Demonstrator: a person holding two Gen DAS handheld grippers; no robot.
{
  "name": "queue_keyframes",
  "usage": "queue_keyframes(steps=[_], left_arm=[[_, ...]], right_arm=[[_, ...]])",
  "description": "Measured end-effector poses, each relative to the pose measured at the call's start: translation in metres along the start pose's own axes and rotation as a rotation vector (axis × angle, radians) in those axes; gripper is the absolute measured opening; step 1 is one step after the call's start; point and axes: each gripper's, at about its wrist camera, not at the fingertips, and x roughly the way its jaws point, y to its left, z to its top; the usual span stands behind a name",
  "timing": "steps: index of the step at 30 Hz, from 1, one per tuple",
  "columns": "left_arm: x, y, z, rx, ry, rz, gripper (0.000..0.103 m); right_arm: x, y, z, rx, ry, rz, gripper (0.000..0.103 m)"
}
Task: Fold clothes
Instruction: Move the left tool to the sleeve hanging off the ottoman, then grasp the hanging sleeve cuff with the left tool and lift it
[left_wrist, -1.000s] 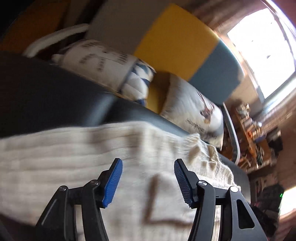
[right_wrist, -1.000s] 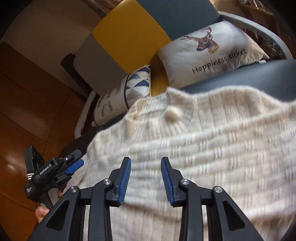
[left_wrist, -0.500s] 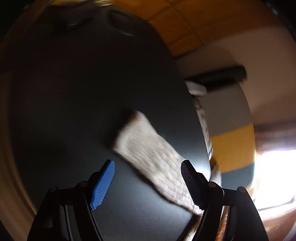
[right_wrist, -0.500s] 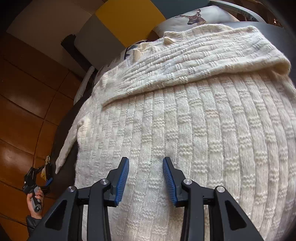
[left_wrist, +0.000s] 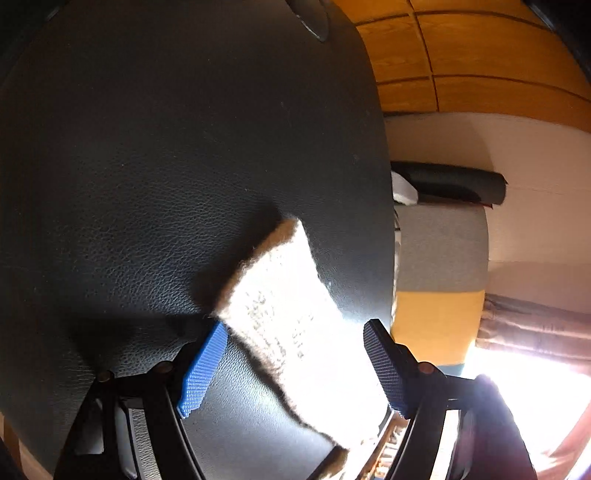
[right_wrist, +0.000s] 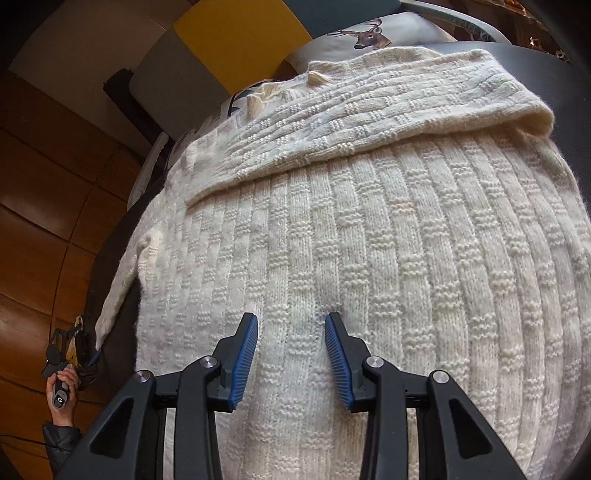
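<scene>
A: Sweater (right_wrist: 369, 240) flat on the table (left_wrist: 147, 166), one sleeve (right_wrist: 369, 99) folded across.

B: Other sleeve (left_wrist: 295, 325) left; we've left tongs (left_wrist: 295, 365) apart around it, right tongs (right_wrist: 291, 354) apart, empty.

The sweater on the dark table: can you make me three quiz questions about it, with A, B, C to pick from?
1. Where is the one sleeve that has been folded in?
A. across the top of the sweater
B. hanging off the table
C. under a pillow

2. What colour is the sweater?
A. red
B. cream
C. green

3. How are the left tongs?
A. shut on a sleeve
B. open around a sleeve end
C. out of sight

Answers:
1 A, the sleeve lies across the sweater.
2 B, the knit is cream all over.
3 B, the left tongs stand wide apart beside the sleeve end on the table.
</scene>
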Motion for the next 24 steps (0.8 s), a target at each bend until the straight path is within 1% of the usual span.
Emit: queue_keyframes(steps=[3, 4, 6, 7, 8, 9, 10, 12, 14, 18, 21, 24], left_arm=[[-0.002, 0.0, -0.002, -0.014, -0.016, 0.007, 0.076], [-0.002, 0.001, -0.002, -0.024, -0.021, 0.01, 0.074], [-0.001, 0.005, -0.001, -0.068, -0.026, 0.013, 0.066], [0.001, 0.01, 0.0, -0.103, -0.022, 0.009, 0.056], [0.002, 0.014, 0.002, -0.138, -0.017, 0.005, 0.041], [0.004, 0.019, 0.003, -0.174, -0.007, 0.005, 0.029], [0.008, 0.026, 0.003, -0.213, 0.006, 0.0, 0.008], [0.015, 0.037, 0.004, -0.279, 0.025, -0.049, 0.007], [0.016, 0.038, 0.003, -0.281, 0.018, -0.071, 0.007], [0.014, 0.029, -0.003, -0.225, -0.021, -0.059, 0.006], [0.019, 0.013, -0.009, -0.193, -0.017, -0.085, 0.006], [0.024, -0.018, -0.021, -0.12, 0.007, -0.122, 0.006]], right_arm=[[0.001, 0.002, -0.001, -0.02, 0.0, -0.008, 0.039], [0.001, 0.003, -0.001, -0.03, -0.001, -0.011, 0.039], [0.001, 0.004, -0.002, -0.044, -0.003, -0.013, 0.039], [0.001, 0.004, -0.003, -0.051, -0.004, -0.014, 0.039], [0.001, 0.004, -0.003, -0.054, -0.005, -0.013, 0.039], [0.001, 0.004, -0.003, -0.054, -0.006, -0.011, 0.039], [0.001, 0.003, -0.003, -0.053, -0.007, -0.008, 0.039], [0.001, 0.003, -0.003, -0.05, -0.009, -0.003, 0.039], [0.0, 0.003, -0.004, -0.056, -0.012, 0.001, 0.039], [0.0, 0.004, -0.005, -0.076, -0.018, -0.002, 0.039], [0.001, 0.005, -0.005, -0.086, -0.014, -0.008, 0.039], [0.001, 0.004, -0.004, -0.079, -0.01, -0.001, 0.039]])
